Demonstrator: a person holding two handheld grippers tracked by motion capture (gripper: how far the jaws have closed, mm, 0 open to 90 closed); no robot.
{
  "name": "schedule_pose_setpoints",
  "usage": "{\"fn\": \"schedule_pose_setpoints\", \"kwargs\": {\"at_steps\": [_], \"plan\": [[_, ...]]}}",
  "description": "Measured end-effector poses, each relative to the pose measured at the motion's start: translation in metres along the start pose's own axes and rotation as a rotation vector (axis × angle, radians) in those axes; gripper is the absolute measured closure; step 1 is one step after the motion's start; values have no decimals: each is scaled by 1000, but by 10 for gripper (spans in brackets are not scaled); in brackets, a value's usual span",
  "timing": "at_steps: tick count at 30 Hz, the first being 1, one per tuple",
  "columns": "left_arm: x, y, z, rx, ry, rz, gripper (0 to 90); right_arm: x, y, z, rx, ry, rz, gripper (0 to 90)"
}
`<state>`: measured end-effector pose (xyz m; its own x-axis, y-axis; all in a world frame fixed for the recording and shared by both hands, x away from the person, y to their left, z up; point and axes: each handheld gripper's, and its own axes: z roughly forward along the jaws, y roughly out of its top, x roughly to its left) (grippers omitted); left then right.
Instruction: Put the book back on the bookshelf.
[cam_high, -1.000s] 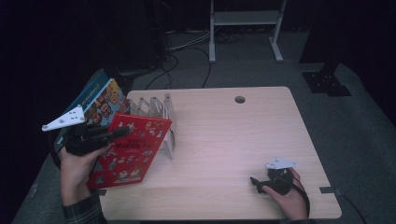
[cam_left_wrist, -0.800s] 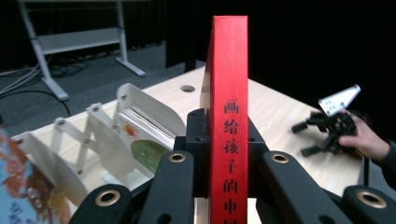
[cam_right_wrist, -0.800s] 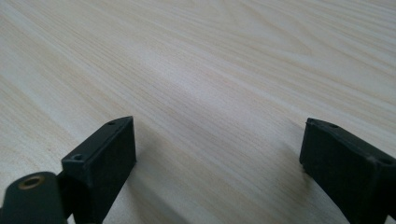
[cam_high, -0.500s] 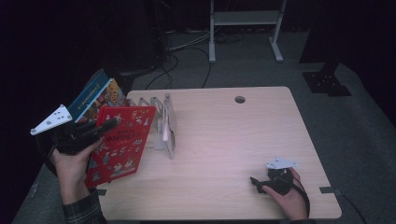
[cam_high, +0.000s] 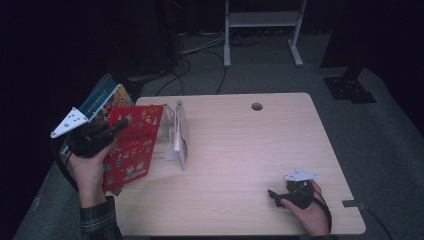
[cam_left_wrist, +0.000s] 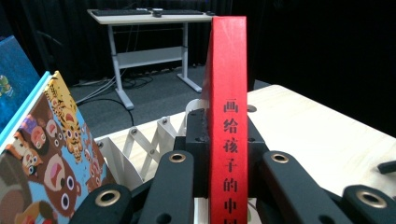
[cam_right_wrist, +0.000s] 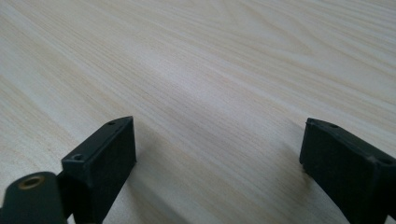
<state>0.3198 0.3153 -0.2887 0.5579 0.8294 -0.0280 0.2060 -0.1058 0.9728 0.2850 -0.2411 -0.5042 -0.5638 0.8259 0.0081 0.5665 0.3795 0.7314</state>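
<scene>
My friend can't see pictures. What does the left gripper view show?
The left gripper clamps a tall red book by its spine, upright. A colourful animal picture book leans at left, with a white folding rack behind on the wooden table.

The red book's spine (cam_left_wrist: 229, 116) reads "画给孩子的中".

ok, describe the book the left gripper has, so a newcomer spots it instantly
Start at the wooden table and go to its left edge, beside the white folding rack. The left gripper clamps the red book; its plain red cover separates it from the blue-edged picture books behind.
</scene>
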Motion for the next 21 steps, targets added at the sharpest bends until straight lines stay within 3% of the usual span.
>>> {"fn": "schedule_pose_setpoints", "kwargs": {"at_steps": [8, 21], "plan": [[3, -1, 17, -15, 91, 2, 796, 0, 0, 0, 0, -1, 1, 98], [17, -3, 49, -50, 152, -31, 796, 0, 0, 0, 1, 0, 0, 99]]}}
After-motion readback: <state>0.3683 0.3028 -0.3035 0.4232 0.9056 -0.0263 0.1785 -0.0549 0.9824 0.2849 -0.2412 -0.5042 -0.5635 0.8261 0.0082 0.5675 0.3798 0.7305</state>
